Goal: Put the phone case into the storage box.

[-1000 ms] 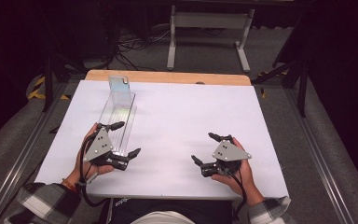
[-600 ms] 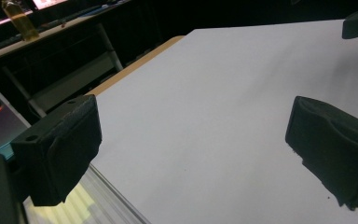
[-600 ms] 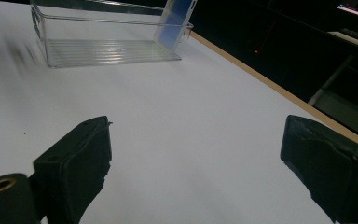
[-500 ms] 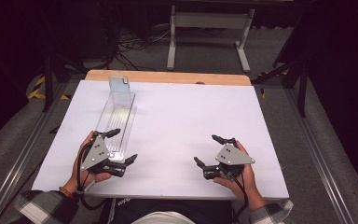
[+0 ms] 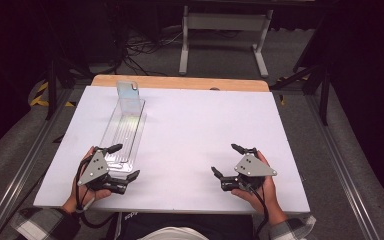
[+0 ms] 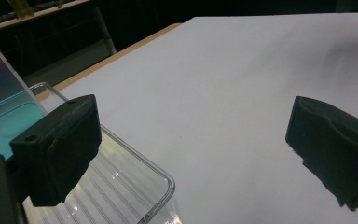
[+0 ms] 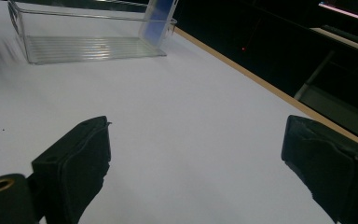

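Overhead, white table (image 5: pixel 190 130), wooden far edge (image 5: pixel 180 82), dark room

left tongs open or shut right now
Open. In the left gripper view the left tongs have their two black jaws set wide apart with bare white table between them, one jaw over the near end of the clear tray.

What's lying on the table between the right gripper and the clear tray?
Nothing: in the high view, only bare white table stretches from the right gripper to the clear tray. The right gripper view shows the same bare stretch.
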A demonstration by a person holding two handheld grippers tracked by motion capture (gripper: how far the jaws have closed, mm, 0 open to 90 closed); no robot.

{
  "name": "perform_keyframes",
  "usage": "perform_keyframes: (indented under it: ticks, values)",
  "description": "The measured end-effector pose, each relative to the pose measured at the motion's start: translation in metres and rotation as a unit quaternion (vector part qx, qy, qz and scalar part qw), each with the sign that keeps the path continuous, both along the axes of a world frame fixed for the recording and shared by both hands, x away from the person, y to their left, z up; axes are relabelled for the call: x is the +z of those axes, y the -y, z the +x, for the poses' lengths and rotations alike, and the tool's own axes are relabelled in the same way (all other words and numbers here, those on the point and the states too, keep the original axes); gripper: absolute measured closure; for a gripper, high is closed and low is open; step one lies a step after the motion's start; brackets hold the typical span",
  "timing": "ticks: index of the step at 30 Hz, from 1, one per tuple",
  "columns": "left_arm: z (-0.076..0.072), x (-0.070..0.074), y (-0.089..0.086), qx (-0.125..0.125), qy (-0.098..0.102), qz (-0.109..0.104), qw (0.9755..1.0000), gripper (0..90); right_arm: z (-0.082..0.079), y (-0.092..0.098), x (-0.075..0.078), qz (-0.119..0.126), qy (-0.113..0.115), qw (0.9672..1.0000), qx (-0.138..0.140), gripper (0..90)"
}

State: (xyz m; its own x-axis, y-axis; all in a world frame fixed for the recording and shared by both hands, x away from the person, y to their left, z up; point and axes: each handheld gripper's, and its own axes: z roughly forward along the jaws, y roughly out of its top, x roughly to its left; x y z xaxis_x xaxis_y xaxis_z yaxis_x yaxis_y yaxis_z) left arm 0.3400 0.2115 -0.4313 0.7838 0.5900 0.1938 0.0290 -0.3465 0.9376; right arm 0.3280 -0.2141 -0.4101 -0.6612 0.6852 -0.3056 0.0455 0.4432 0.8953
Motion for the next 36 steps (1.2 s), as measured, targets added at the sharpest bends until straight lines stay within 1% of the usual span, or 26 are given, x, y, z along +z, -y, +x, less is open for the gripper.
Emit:
perform_keyframes:
  ticks: [1, 4, 6, 9, 10, 11, 12, 14, 15, 16, 18, 20, 23, 25, 29, 32, 33, 34, 36]
  values:
    - [-0.0001, -0.0004, 0.0003, 0.002, -0.003, -0.001, 1.0, 3.9, -0.0003, 0.0006, 0.0008, 0.006, -0.003, 1.0, 0.0, 8.4]
    - [0.0005, -0.0003, -0.0004, 0.004, -0.007, -0.003, 1.0, 3.9, -0.0006, 0.001, 0.0016, 0.007, -0.001, 1.0, 0.002, 8.3]
    - [0.0011, 0.0003, 0.0001, 0.007, -0.003, -0.003, 1.0, 4.0, -0.0009, 0.0016, 0.0014, 0.009, -0.002, 0.9999, 0.005, 8.4]
    - [0.0017, 0.0022, 0.0008, 0.009, -0.001, 0.004, 1.0, 4.0, -0.0009, 0.001, -0.0013, 0.002, 0.001, 1.0, 0.004, 8.5]
    - [0.0019, 0.0028, 0.0007, 0.008, -0.001, 0.003, 1.0, 4.0, -0.0004, 0.0009, -0.0022, -0.001, 0.001, 1.0, 0.006, 8.6]
    - [0.0017, 0.0034, 0.0009, 0.01, -0.001, -0.004, 0.9999, 4.0, -0.0004, 0.0004, -0.0029, -0.005, 0.0, 1.0, 0.007, 8.6]
    - [0.0015, 0.0043, 0.0003, 0.008, 0.002, 0.001, 1.0, 4.1, -0.0005, -0.0009, -0.0038, -0.011, 0.0, 0.9999, 0.006, 8.5]
    - [0.0004, 0.0045, 0.0001, 0.009, 0.003, -0.001, 1.0, 4.1, -0.0007, -0.0015, -0.004, -0.012, 0.0, 0.9999, 0.007, 8.5]
    - [-0.0005, 0.0048, -0.0003, 0.006, 0.001, -0.003, 1.0, 4.1, -0.0019, -0.003, -0.0039, -0.012, 0.001, 0.9999, 0.008, 8.6]
    - [-0.0011, 0.0052, -0.0007, 0.004, 0.003, -0.001, 1.0, 4.1, -0.0028, -0.0041, -0.0035, -0.015, 0.004, 0.9998, 0.008, 8.5]
    - [-0.0011, 0.0055, -0.0009, 0.004, 0.008, -0.001, 1.0, 4.2, -0.0029, -0.0059, -0.003, -0.013, 0.004, 0.9999, 0.009, 8.6]
    - [-0.0011, 0.0057, -0.0005, 0.003, 0.004, -0.005, 1.0, 4.3, -0.0024, -0.0068, -0.0032, -0.014, 0.005, 0.9999, 0.008, 8.6]
    - [0.0003, 0.0061, -0.0006, 0.002, 0.006, -0.001, 1.0, 4.3, 0.0003, -0.0064, -0.005, -0.017, 0.002, 0.9998, 0.006, 8.5]
    - [0.0003, 0.0062, -0.0005, 0.002, 0.006, 0.0, 1.0, 4.3, 0.0007, -0.0052, -0.0053, -0.015, 0.0, 0.9999, 0.006, 8.6]
    - [0.0001, 0.0066, 0.0007, 0.002, 0.005, -0.004, 1.0, 4.3, -0.0004, -0.0047, -0.0053, -0.017, 0.003, 0.9998, 0.005, 8.6]
    - [0.0002, 0.0074, -0.0003, 0.002, 0.01, 0.002, 0.9999, 4.4, 0.0, -0.0045, -0.0051, -0.017, 0.003, 0.9998, 0.006, 8.6]
    - [0.0001, 0.0069, 0.0, 0.002, 0.005, -0.005, 1.0, 4.4, 0.0001, -0.0046, -0.0051, -0.017, 0.003, 0.9998, 0.006, 8.5]
    - [0.0007, 0.007, -0.0008, 0.005, 0.005, -0.002, 1.0, 4.4, 0.0001, -0.0046, -0.0052, -0.019, 0.004, 0.9998, 0.006, 8.6]
    - [0.0004, 0.0069, -0.0006, 0.006, 0.005, -0.005, 1.0, 4.4, 0.0003, -0.0045, -0.0055, -0.018, 0.003, 0.9998, 0.006, 8.5]
